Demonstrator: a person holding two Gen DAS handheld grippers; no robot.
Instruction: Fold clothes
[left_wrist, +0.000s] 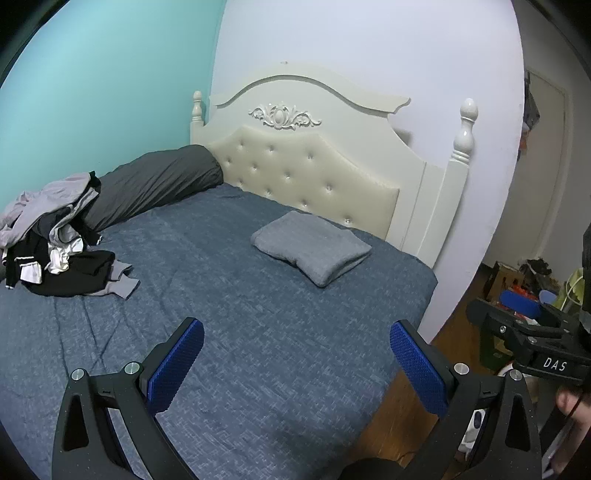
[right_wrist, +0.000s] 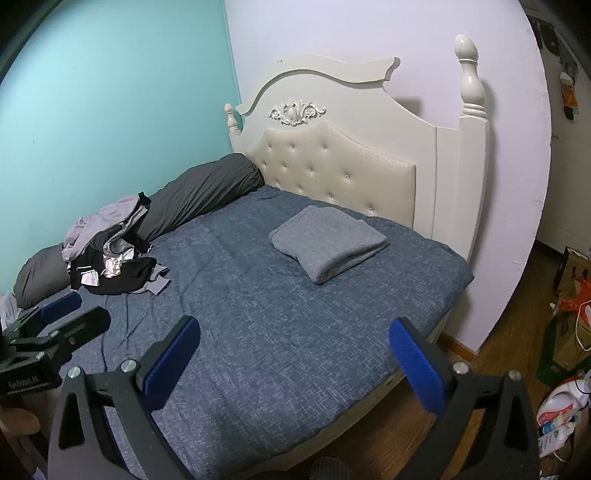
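Note:
A heap of unfolded clothes (left_wrist: 55, 236) in grey, black and white lies at the left side of the blue bed (left_wrist: 258, 332), also seen as the clothes heap (right_wrist: 110, 251) in the right wrist view. A folded grey garment (left_wrist: 314, 247) rests near the headboard, the same folded garment (right_wrist: 328, 243) from the right. My left gripper (left_wrist: 295, 365) hovers open above the bedspread with nothing between its blue pads. My right gripper (right_wrist: 293, 365) is open too, over the bed's near right part, and empty. Each gripper shows in the other's view: right gripper (left_wrist: 532, 325), left gripper (right_wrist: 62, 317).
A dark grey bolster (left_wrist: 155, 184) lies along the turquoise wall. The white tufted headboard (left_wrist: 314, 166) stands behind. Boxes, bottles and bags (right_wrist: 565, 369) clutter the wooden floor to the right of the bed. A person's hand (left_wrist: 572, 402) shows at the right edge.

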